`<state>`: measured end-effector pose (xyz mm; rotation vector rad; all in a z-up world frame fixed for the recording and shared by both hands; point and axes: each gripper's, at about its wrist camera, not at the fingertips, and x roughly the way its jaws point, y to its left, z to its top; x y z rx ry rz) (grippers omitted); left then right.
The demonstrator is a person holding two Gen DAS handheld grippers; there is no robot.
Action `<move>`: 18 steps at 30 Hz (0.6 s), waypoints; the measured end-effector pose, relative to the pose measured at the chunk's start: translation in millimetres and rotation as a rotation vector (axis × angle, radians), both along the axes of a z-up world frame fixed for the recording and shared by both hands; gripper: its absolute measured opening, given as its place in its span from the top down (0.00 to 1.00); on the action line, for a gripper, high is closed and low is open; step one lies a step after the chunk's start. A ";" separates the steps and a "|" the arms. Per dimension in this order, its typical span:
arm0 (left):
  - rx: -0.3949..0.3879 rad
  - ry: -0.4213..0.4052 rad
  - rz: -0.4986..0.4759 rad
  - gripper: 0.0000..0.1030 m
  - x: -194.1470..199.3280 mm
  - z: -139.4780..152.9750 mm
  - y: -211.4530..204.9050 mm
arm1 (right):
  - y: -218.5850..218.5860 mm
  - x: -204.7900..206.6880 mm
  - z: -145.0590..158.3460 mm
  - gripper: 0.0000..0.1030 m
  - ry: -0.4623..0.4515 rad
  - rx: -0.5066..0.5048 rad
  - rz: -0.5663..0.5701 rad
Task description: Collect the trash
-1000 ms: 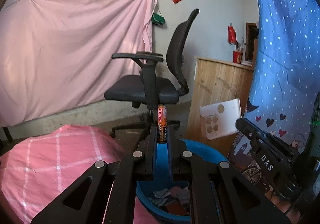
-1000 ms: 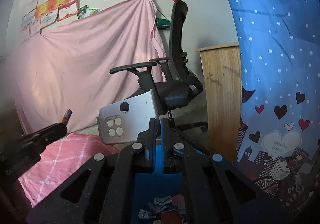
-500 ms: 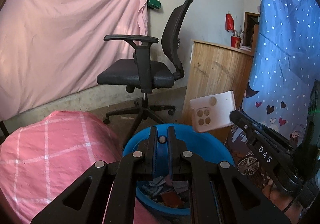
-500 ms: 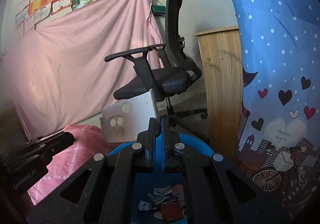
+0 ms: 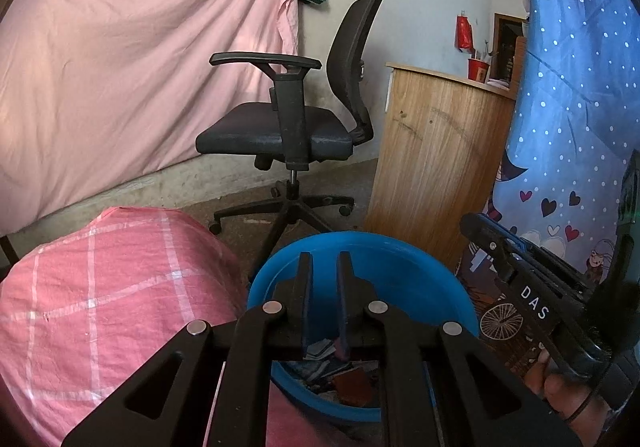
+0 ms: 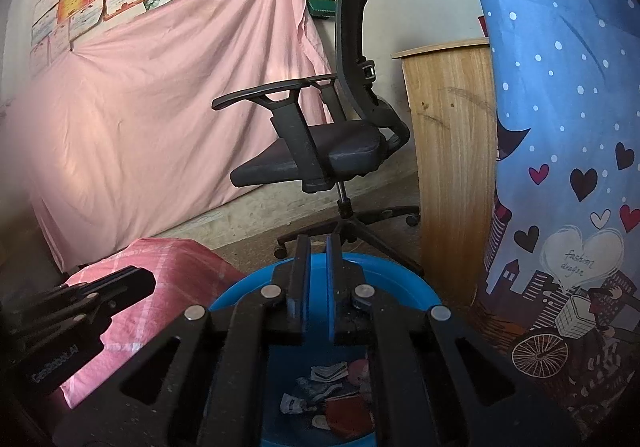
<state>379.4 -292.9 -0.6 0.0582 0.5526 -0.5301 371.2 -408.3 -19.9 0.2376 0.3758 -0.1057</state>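
A blue basin [image 5: 400,247] stands on the floor straight below both grippers, with paper scraps and wrappers [image 5: 340,379] lying in its bottom. My left gripper [image 5: 323,259] hangs over the near rim, its jaws a narrow gap apart with nothing between them. My right gripper [image 6: 317,241] is over the same basin [image 6: 392,267]; its jaws are opening and nothing is between them. The trash [image 6: 332,395] shows below its fingers. In the left wrist view the right gripper [image 5: 532,287] comes in from the right, held by a hand [image 5: 556,387]. The left gripper [image 6: 120,287] shows at the right wrist view's left edge.
A black office chair [image 5: 288,135] stands just behind the basin, its wheeled base close to the rim. A wooden cabinet [image 5: 436,167] is at the right, a blue patterned curtain [image 5: 580,87] beside it. A pink checked bundle [image 5: 100,307] lies left of the basin.
The orange tube that was in my left jaws and the white box that was in my right jaws are gone from them. Both views have tipped down toward the basin.
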 end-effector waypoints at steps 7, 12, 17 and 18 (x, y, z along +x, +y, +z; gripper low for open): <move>-0.002 -0.004 0.009 0.91 0.7 0.7 4.2 | 1.3 1.5 0.7 0.67 -0.005 -0.004 0.008; -0.003 -0.009 0.019 0.91 -0.5 2.9 9.6 | 2.9 -0.8 3.5 0.67 -0.016 -0.002 0.016; -0.009 -0.015 0.034 0.91 -2.1 6.9 19.3 | 7.7 -5.0 8.3 0.67 -0.029 -0.006 0.023; -0.011 -0.015 0.036 0.91 -3.0 7.7 19.8 | 8.6 -5.4 9.1 0.66 -0.032 -0.009 0.024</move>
